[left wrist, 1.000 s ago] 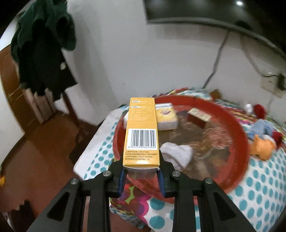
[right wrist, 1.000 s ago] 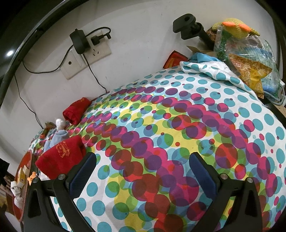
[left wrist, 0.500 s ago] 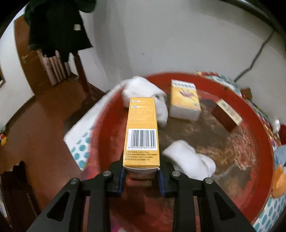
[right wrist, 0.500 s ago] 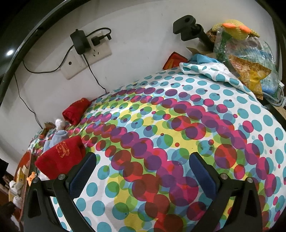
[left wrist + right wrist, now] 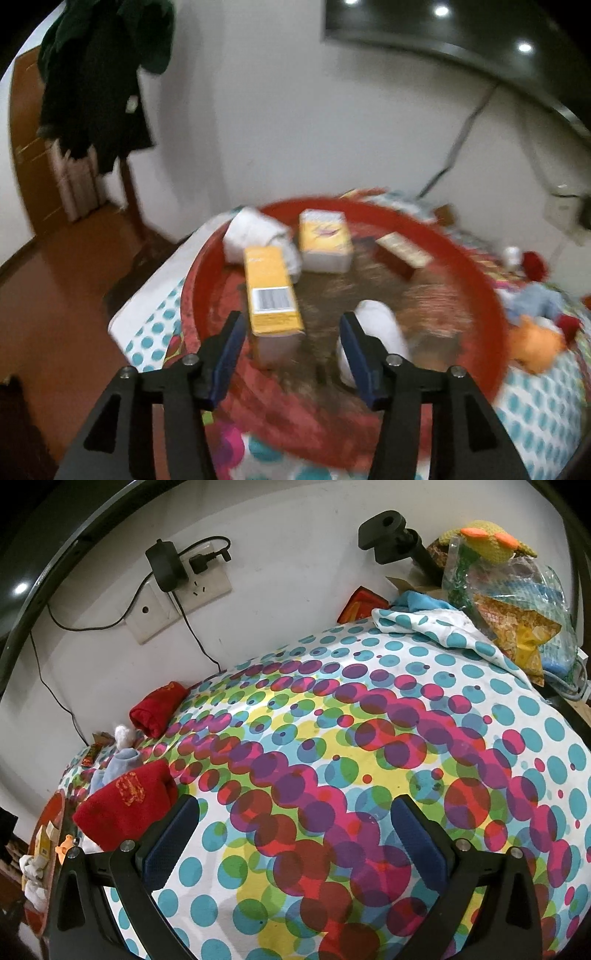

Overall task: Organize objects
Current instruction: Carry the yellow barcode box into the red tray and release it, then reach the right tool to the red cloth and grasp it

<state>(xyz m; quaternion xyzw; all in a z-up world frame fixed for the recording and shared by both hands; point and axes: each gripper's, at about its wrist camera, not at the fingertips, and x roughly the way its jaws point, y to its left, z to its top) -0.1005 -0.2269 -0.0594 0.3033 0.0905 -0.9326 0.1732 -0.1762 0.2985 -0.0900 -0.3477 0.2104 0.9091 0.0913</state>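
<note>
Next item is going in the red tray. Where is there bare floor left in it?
In the red tray, the free floor lies right of centre, bordered by the brown box and the near white sock. The far-left side is crowded: orange box, yellow box, white bundle.

Dotted bedspread (image 5: 369, 738) carries red tray (image 5: 491, 306), red socks (image 5: 129, 805)

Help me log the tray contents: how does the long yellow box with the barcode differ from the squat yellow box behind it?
The barcode box is long and narrow and lies nearer the camera; the squat box is shorter, wider and farther back. One shows a barcode, the other a printed picture. Both are yellow-topped and rest in the red tray.
</note>
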